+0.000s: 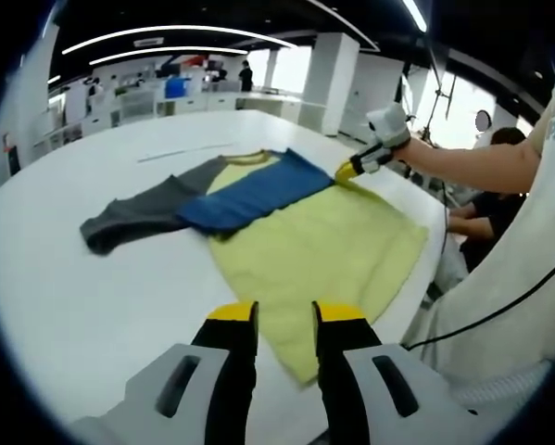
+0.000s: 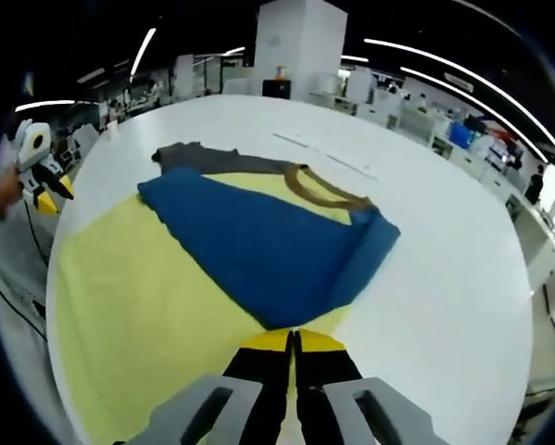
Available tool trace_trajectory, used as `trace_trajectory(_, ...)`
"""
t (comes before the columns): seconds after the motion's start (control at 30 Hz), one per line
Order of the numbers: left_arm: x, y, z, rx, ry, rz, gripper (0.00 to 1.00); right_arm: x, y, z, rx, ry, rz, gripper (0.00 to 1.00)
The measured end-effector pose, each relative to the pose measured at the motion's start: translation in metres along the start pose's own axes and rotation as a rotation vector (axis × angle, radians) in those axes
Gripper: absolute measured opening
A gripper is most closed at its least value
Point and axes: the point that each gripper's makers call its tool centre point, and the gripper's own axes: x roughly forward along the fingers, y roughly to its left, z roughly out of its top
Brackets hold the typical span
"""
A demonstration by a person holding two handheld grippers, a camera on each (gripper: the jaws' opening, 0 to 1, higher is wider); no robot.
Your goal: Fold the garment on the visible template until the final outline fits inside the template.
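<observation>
A yellow T-shirt lies flat on the white table. Its blue sleeve is folded across the body, and its grey sleeve lies spread out on the far side. My left gripper hangs open over the shirt's near corner, nothing between its fingers. The right gripper, held by a gloved hand, sits at the shirt's edge by the blue sleeve's end. In the right gripper view the right gripper is shut where the blue sleeve meets the yellow cloth. The left gripper shows at far left.
A thin pale strip lies on the table beyond the shirt. The table's edge runs close to the shirt's right side, where a person sits. A black cable hangs there. Desks and pillars stand far behind.
</observation>
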Motion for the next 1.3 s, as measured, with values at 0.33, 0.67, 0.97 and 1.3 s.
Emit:
trace_trajectory(0.33,0.005,-0.001,0.002,0.004,0.009,-0.009,0.21,0.007,0.003,-0.005,-0.064,0.043,0.004,0.04)
trace_trajectory(0.67,0.006,0.0,0.001,0.001,0.013,-0.006,0.2,0.0,-0.007,0.0,-0.023,0.0,-0.012,0.0)
trace_trajectory(0.97,0.008,0.001,0.002,0.004,0.014,-0.008,0.2,-0.006,-0.016,0.002,0.109,-0.072,-0.013,0.0)
trace_trajectory(1.3,0.012,0.01,0.002,0.014,0.021,0.009,0.2,-0.012,-0.022,0.001,0.176,-0.108,-0.025,0.0)
